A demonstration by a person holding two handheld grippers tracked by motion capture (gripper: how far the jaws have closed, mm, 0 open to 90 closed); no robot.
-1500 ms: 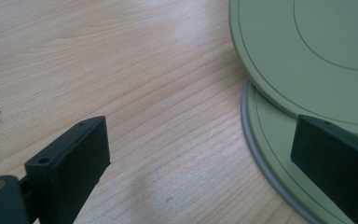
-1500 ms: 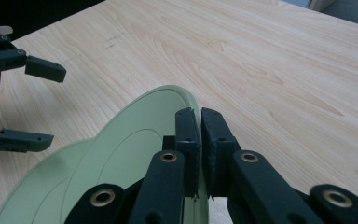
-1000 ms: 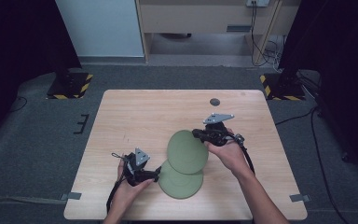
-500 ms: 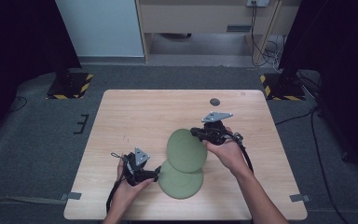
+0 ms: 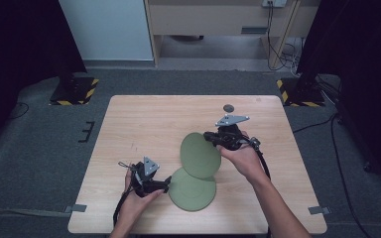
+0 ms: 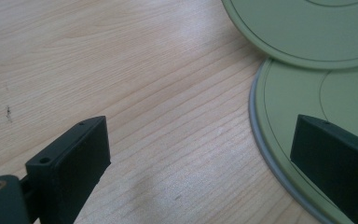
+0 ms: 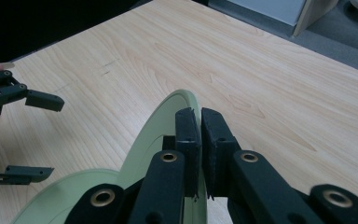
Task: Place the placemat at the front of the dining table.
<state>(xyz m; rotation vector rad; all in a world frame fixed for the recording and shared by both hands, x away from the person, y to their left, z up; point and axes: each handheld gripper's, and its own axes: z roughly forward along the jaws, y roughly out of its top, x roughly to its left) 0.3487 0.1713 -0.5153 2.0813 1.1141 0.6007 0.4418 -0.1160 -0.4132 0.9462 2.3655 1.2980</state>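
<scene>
The tilted plate (image 5: pixel 200 155) is pinched at its rim by the right gripper (image 5: pixel 213 138) – forearm angled inward – while the left gripper (image 5: pixel 167 184) is held spread beside the flat plate (image 5: pixel 192 188)

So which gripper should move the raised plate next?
Probably the right gripper: its jaws are shut on the tilted plate's rim. The left gripper is open beside the flat plate on the table.
</scene>
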